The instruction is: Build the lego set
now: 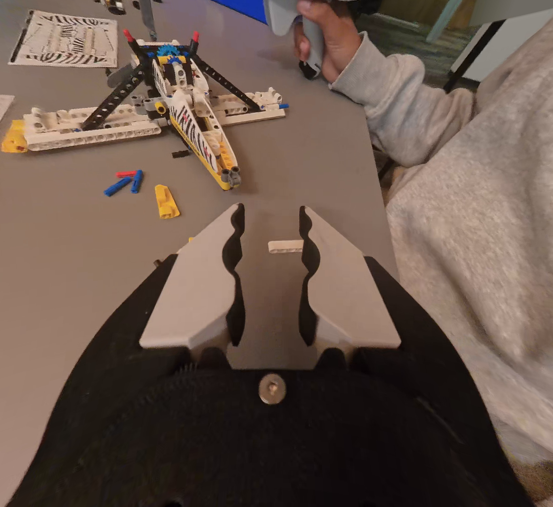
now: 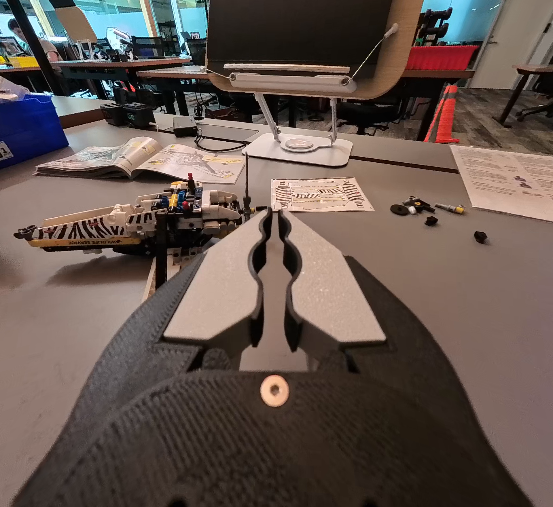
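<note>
Right gripper (image 2: 274, 211) above grey table (image 2: 419, 283), jaws nearly closed, narrow gap, nothing between. Lego plane (image 2: 128, 223) left of fingertips, zebra-striped tail pointing left. Sticker sheet (image 2: 320, 195) just beyond tips. Open instruction booklet (image 2: 140, 160) behind plane. Small loose parts (image 2: 419, 207) right. Blue bin (image 2: 27, 130) far left.

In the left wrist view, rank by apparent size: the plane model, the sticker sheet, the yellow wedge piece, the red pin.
1. plane model, largest by far
2. sticker sheet, though it lies farther from the camera
3. yellow wedge piece
4. red pin, smallest; it is about as near as the wedge, so this order looks safe
</note>
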Demonstrator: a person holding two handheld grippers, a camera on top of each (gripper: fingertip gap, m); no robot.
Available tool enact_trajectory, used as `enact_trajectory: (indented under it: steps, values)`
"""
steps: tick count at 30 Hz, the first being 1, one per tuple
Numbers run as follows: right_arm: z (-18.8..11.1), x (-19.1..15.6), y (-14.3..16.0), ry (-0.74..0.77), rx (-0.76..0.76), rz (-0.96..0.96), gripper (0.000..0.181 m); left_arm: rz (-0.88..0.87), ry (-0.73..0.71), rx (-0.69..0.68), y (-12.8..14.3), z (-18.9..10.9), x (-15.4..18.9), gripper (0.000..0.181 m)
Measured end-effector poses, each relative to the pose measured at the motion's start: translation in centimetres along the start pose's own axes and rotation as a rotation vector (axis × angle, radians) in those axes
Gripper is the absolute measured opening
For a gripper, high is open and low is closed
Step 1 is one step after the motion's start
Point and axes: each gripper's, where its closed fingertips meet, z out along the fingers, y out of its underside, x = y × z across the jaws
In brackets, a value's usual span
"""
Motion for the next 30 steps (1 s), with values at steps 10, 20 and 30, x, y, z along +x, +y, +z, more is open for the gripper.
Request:
enact_trajectory:
  steps: [10,20,30]
  values:
    - [0.0,0.0,0.1,0.011,-0.005,-0.009,0.002,-0.022,-0.232,-0.038,1.3,0.8,2.0,0.051]
    - [-0.4,-11.5,-3.1,-0.182,-0.046,-0.163,0.005,-0.042,-0.350,-0.095,2.0,0.9,0.5,0.052]
    - [0.3,-30.3,8.1,-0.565,-0.564,-0.178,0.034,-0.390,-0.453,0.380,-0.3,-6.8,-3.9,0.034]
